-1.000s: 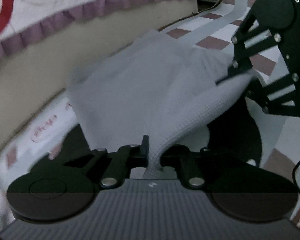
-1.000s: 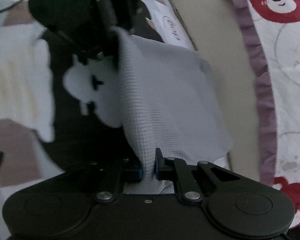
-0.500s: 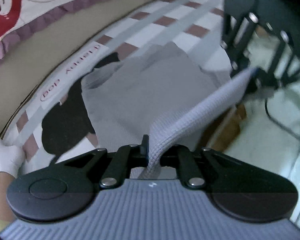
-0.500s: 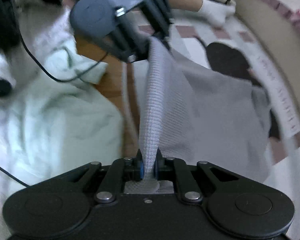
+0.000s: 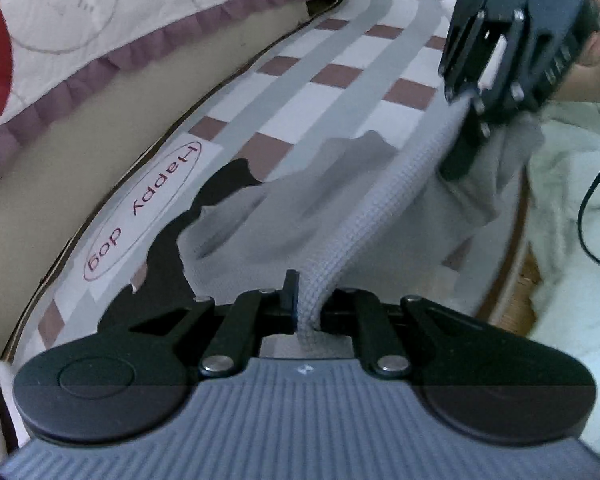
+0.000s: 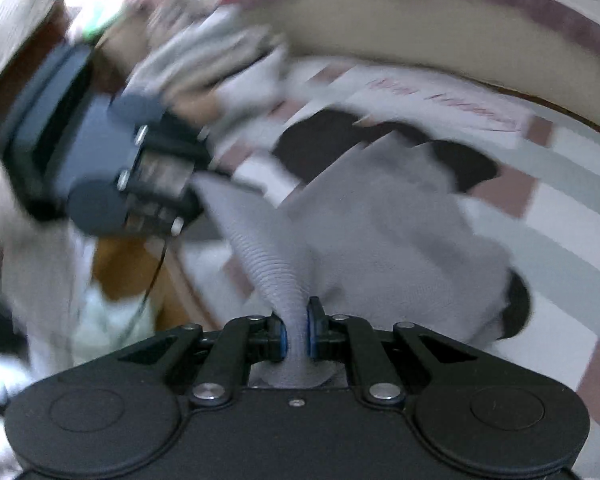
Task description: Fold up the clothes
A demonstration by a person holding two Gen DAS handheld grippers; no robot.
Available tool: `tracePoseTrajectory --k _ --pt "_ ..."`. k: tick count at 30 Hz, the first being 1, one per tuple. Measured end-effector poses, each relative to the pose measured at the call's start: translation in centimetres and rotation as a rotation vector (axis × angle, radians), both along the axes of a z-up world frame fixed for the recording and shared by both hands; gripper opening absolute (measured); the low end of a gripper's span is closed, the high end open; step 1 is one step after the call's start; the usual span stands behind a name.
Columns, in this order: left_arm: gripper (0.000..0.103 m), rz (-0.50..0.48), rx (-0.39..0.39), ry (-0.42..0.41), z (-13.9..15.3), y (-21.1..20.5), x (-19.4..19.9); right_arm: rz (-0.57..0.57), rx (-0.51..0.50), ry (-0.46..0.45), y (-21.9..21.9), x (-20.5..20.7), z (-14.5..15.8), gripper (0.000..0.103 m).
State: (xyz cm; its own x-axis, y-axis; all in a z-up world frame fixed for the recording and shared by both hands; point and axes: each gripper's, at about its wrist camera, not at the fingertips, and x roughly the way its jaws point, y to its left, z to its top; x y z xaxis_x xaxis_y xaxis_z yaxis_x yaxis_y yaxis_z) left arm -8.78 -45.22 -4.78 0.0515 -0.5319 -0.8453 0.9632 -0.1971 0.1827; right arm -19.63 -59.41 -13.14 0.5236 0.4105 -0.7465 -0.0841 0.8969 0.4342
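A grey knit garment (image 5: 284,216) lies partly spread on a checked board (image 5: 332,56), with its ribbed hem (image 5: 384,196) stretched taut between both grippers. My left gripper (image 5: 306,300) is shut on one end of the hem. My right gripper (image 6: 297,334) is shut on the other end, and it shows in the left wrist view (image 5: 496,60) at the upper right. The garment's body (image 6: 400,232) spreads over the board in the right wrist view. The left gripper (image 6: 112,160) appears there at the left, blurred.
The board carries a "Happy dog" label (image 5: 144,212) and a black patch (image 5: 220,188). A beige wall with a purple-frilled quilt (image 5: 100,12) runs behind it. Pale green bedding (image 5: 572,208) and a black cable (image 5: 592,200) lie right of the board's wooden edge.
Both grippers have swung down and lowered the garment from hanging upright to lying over the checked board. The hem stays pinched and taut between them. The right wrist view is now motion-blurred.
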Motion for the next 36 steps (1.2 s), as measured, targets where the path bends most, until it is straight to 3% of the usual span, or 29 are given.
tracePoseTrajectory --k 3,8,11,14,17,18,20,23,25,34,36 --pt "0.008 -0.014 0.019 -0.048 -0.9 -2.6 0.6 -0.123 0.044 -0.001 -2.8 1.4 -0.4 0.012" --pt "0.008 -0.014 0.026 -0.062 -3.5 -6.4 2.3 -0.223 0.027 0.029 -5.5 3.9 -2.2 0.012" --pt "0.008 -0.017 0.022 -0.064 -5.2 -7.8 3.0 -0.308 0.067 0.044 -7.8 4.9 -3.7 0.013" --pt "0.008 0.01 0.048 0.004 -7.3 -8.8 4.2 -0.398 0.175 0.09 -9.7 5.3 -6.1 0.015" --pt "0.01 0.018 0.063 0.059 -8.7 -9.3 5.1 -0.492 0.298 0.142 -11.1 5.3 -8.3 0.026" --pt "0.012 0.021 0.067 0.076 -8.8 -9.4 5.5 -0.531 0.349 0.159 -11.5 5.1 -8.9 0.03" --pt "0.014 0.031 0.076 0.116 -9.1 -9.7 6.4 -0.586 0.422 0.189 -12.1 4.7 -9.8 0.048" --pt "0.042 0.105 0.08 0.166 -9.3 -9.8 8.3 -0.637 0.496 0.21 -12.8 3.9 -10.3 0.049" --pt "0.046 0.167 0.073 0.232 -9.3 -9.5 9.7 -0.652 0.54 0.207 -13.1 3.3 -10.1 0.05" --pt "0.046 0.375 -0.07 0.488 -8.6 -5.6 13.6 -0.619 0.565 0.1 -13.2 0.6 -6.7 0.059" --pt "0.046 0.415 -0.076 0.481 -8.8 -5.4 13.9 -0.612 0.555 0.11 -13.1 0.4 -6.5 0.06"
